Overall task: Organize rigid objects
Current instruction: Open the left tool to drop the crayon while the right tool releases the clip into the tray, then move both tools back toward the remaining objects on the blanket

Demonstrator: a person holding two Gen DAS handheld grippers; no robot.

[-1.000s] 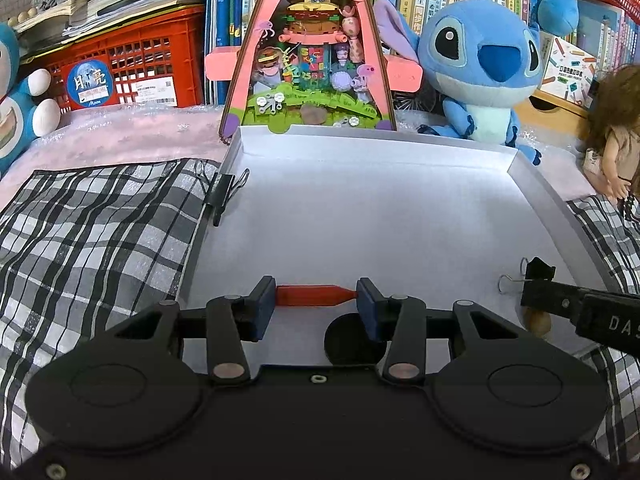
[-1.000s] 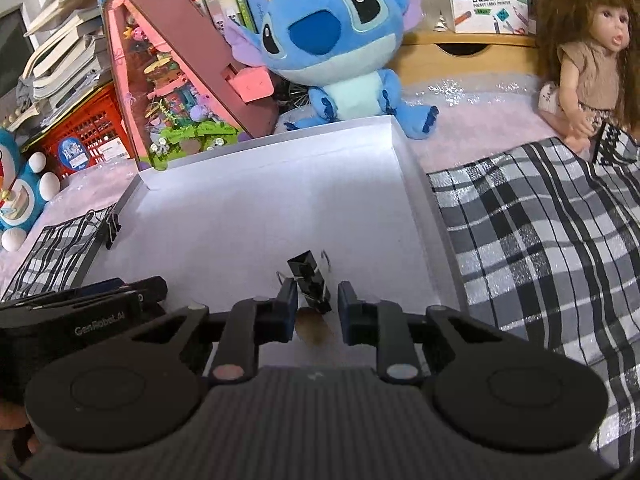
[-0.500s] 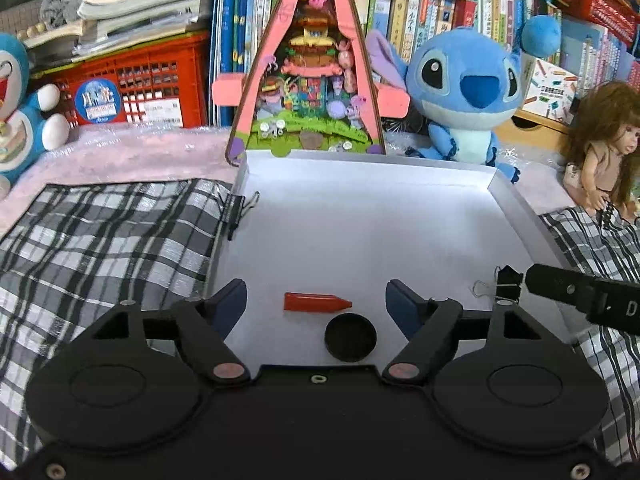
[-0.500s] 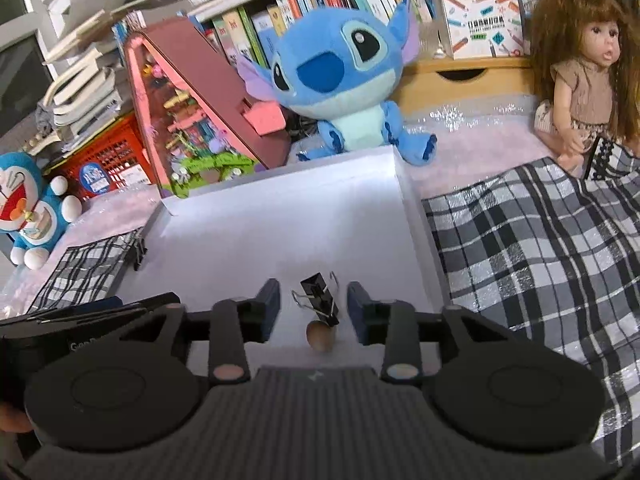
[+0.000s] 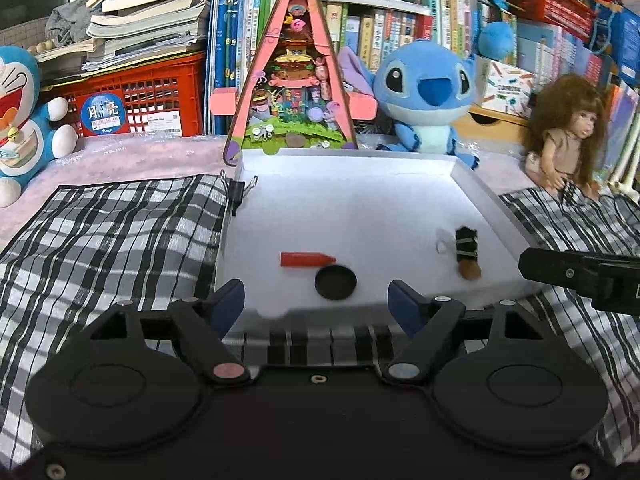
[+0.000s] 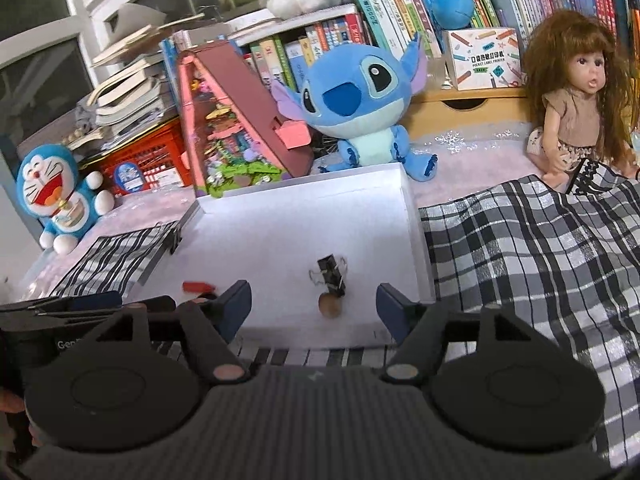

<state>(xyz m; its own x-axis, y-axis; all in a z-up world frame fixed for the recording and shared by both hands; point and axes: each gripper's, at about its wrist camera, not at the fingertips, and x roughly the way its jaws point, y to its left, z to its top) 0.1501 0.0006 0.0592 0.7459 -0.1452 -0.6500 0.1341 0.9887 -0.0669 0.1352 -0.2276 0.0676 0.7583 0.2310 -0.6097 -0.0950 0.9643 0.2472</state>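
A white tray (image 5: 360, 208) lies on the checked cloth. In it lie a red crayon (image 5: 306, 260), a black round cap (image 5: 335, 282), a black binder clip (image 5: 466, 244) and a small brown nut (image 5: 470, 271). My left gripper (image 5: 316, 306) is open and empty, just before the tray's near edge. My right gripper (image 6: 314, 306) is open and empty, near the same edge. In the right wrist view the clip (image 6: 331, 276), the nut (image 6: 329, 306) and the crayon (image 6: 198, 287) lie beyond the fingers. The right gripper shows in the left wrist view (image 5: 580, 276).
Another binder clip (image 5: 238, 196) is clamped on the tray's left rim. Behind the tray stand a pink triangular toy house (image 5: 292, 92), a blue Stitch plush (image 5: 428, 100), a doll (image 5: 568, 136), a Doraemon plush (image 5: 20, 120), a red crate (image 5: 140, 100) and bookshelves.
Both grippers have opened and pulled back and up from the tray. The left let go of the red crayon; the right let go of the binder clip.
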